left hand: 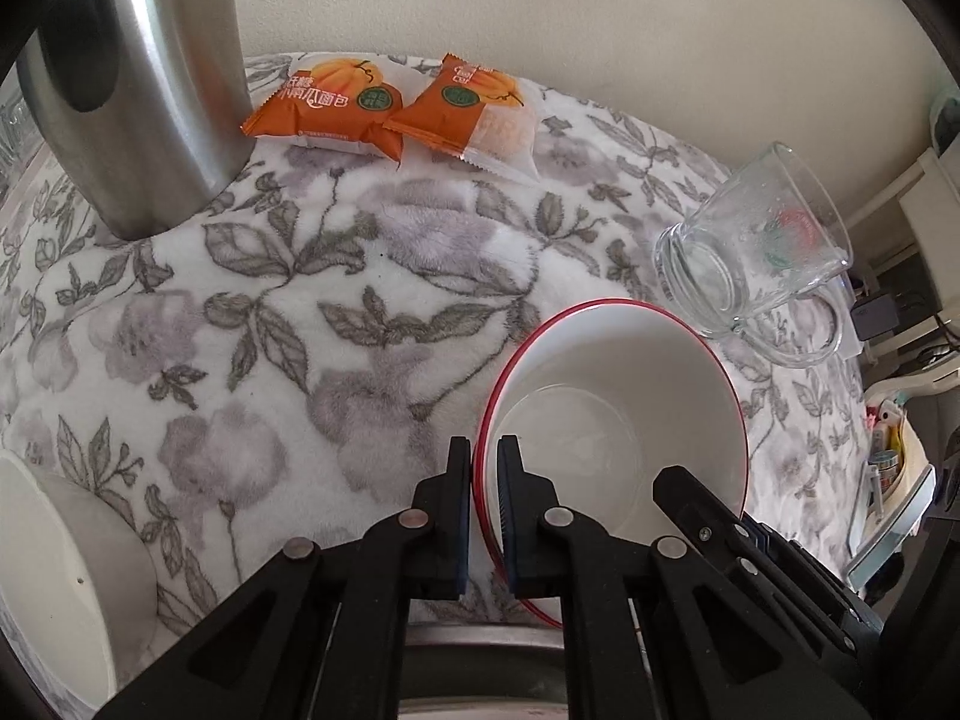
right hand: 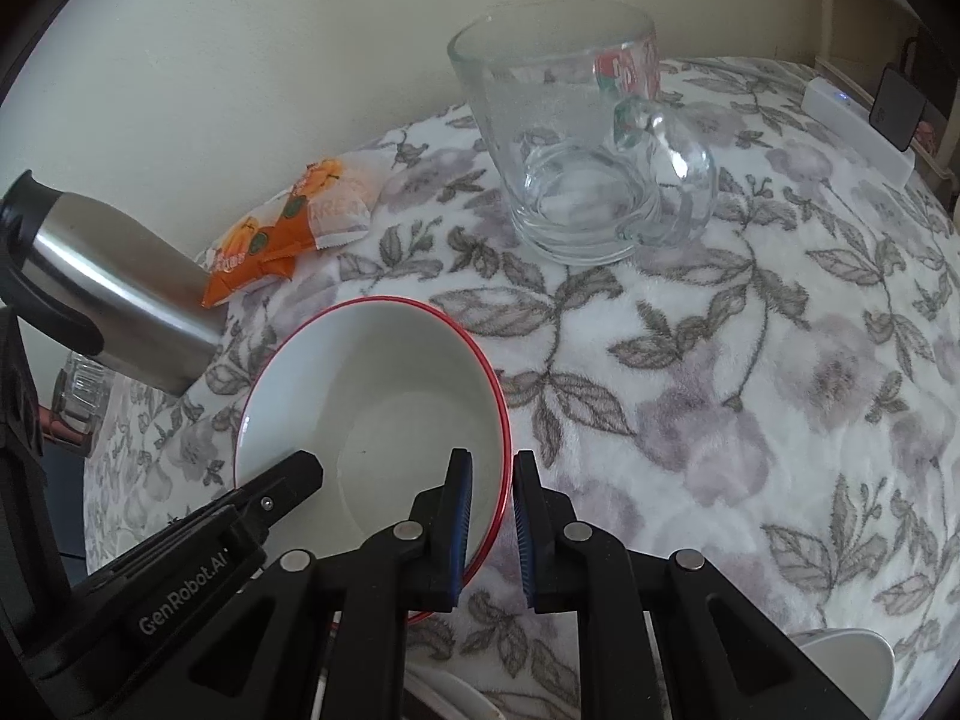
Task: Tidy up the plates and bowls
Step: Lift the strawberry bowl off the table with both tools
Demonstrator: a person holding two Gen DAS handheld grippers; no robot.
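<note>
A white bowl with a red rim sits on the floral cloth; it also shows in the right wrist view. My left gripper is shut on the bowl's left rim, one finger inside and one outside. My right gripper is shut on the bowl's right rim in the same way. Each gripper shows in the other's view beside the bowl. Another white dish lies at the lower left in the left wrist view. A white dish edge shows at the lower right in the right wrist view.
A steel flask stands at the back left. Two orange snack packets lie near the wall. A glass mug stands behind the bowl. A metal rim shows under my left gripper. A white box lies at the far right.
</note>
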